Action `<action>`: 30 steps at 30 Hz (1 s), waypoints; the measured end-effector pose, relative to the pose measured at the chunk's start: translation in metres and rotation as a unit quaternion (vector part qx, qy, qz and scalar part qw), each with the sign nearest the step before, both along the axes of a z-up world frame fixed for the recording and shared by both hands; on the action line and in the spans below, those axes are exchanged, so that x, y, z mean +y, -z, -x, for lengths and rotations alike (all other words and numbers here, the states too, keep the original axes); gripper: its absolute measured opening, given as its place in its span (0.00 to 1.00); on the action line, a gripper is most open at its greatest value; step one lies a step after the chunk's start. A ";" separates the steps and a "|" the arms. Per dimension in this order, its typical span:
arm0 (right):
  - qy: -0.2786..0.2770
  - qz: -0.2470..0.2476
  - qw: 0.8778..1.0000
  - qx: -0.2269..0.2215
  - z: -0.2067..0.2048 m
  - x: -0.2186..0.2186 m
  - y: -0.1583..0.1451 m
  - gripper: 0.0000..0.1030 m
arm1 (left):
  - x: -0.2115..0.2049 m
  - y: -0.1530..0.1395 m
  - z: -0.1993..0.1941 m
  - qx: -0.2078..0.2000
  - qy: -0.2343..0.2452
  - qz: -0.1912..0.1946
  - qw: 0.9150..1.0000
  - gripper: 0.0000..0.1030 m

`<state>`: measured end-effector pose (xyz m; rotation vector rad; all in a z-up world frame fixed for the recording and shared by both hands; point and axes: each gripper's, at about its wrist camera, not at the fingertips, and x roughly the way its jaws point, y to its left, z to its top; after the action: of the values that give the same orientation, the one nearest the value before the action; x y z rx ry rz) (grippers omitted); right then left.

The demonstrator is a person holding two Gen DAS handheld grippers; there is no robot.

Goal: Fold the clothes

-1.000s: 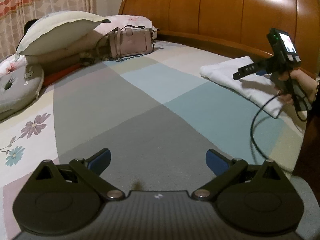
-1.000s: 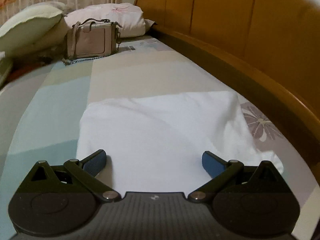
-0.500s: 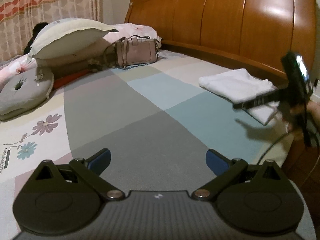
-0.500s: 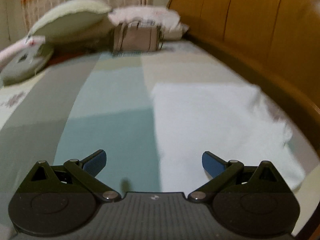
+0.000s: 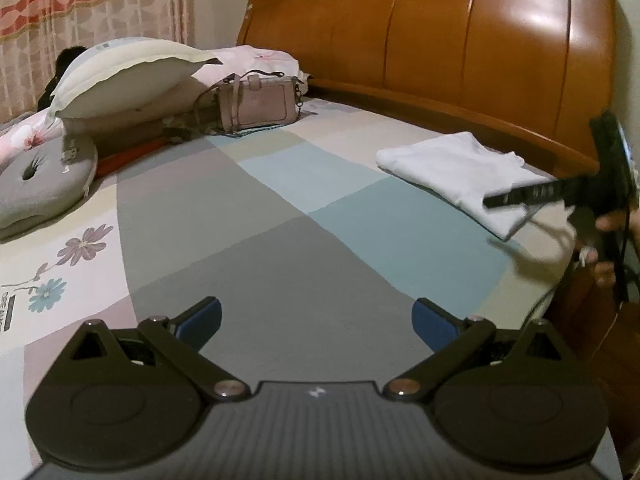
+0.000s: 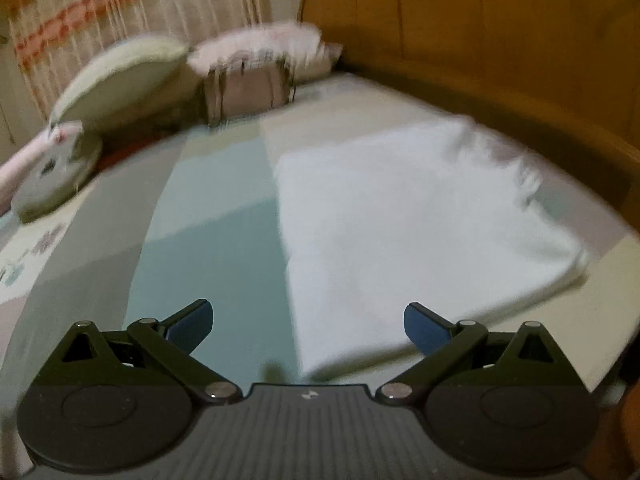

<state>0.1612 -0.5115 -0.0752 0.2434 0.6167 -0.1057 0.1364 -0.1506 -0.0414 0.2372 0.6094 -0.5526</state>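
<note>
The folded white garment (image 6: 420, 224) lies on the bed (image 6: 208, 256) just ahead of the right tool (image 6: 308, 322), fingers spread wide. The left tool (image 5: 316, 320), also wide, holds nothing, the garment well off to its right.

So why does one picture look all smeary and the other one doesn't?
The right wrist view is motion-blurred: the handbag and pillows streak, and the folded white garment has soft edges. The left wrist view is mostly sharp, with glare on the wooden headboard; only the right gripper at its edge is smeared. Both views bend straight lines because of the fisheye lens.
</note>
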 end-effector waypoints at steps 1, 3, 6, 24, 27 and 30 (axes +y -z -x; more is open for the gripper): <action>0.013 0.003 1.000 -0.008 -0.001 -0.009 -0.002 1.00 | -0.003 0.000 0.000 0.000 0.003 -0.002 1.000 0.98; 0.051 0.009 0.999 -0.015 -0.005 -0.027 -0.001 1.00 | -0.007 0.002 -0.001 0.001 0.009 -0.003 1.000 0.98; 0.113 0.007 0.994 0.006 -0.009 -0.055 0.014 1.00 | -0.013 0.007 -0.002 0.012 0.020 -0.006 1.000 0.98; 0.115 -0.067 0.989 -0.064 -0.026 -0.107 0.000 1.00 | -0.023 0.015 -0.005 0.003 0.034 -0.035 0.999 0.98; 0.111 -0.089 0.989 -0.047 -0.044 -0.122 -0.001 0.80 | -0.023 0.016 -0.010 0.008 0.029 -0.031 0.999 0.98; 0.130 -0.085 0.988 -0.012 -0.061 -0.138 0.003 0.33 | -0.023 0.019 -0.010 0.009 0.034 -0.033 0.999 0.98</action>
<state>0.2223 -0.6492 -0.0780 0.4886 0.5676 -0.3015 0.1469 -0.1737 -0.0605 0.3174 0.6389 -0.6018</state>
